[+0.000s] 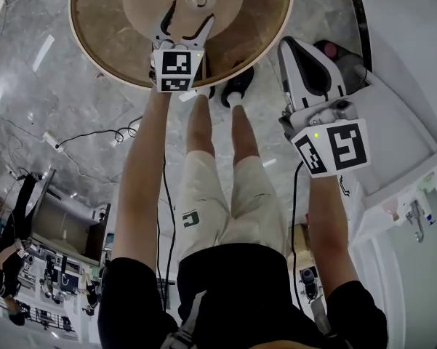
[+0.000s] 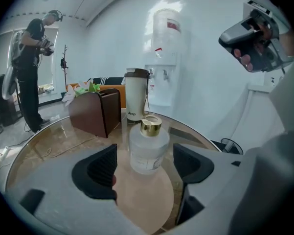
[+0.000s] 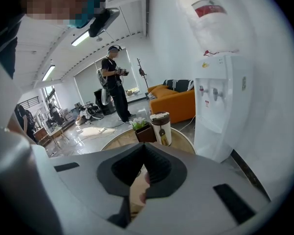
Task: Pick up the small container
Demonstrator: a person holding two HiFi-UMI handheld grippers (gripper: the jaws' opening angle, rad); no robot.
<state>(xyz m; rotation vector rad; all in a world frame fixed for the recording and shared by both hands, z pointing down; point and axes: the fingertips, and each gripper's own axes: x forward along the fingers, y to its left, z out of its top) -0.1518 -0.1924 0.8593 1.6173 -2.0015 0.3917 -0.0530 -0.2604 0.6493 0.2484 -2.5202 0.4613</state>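
The small container (image 2: 149, 141) is a frosted glass jar with a gold cap, upright on the round glass-topped table (image 2: 49, 151). My left gripper (image 2: 145, 158) is open, with a jaw on either side of the jar and a gap on both sides, so the pads do not touch it. From the head view the left gripper (image 1: 189, 14) reaches over the table's near part, and the container (image 1: 198, 1) shows just past its tips. My right gripper (image 1: 297, 49) hangs off the table to the right. Its jaws (image 3: 143, 153) are shut on nothing.
Behind the jar stand a brown box (image 2: 95, 111) and a white tumbler (image 2: 136, 99). A water dispenser (image 2: 164, 58) stands against the wall beyond the table, and an orange sofa (image 3: 173, 99) sits further back. Another person (image 2: 32, 58) stands far left. Cables (image 1: 94, 133) lie on the floor.
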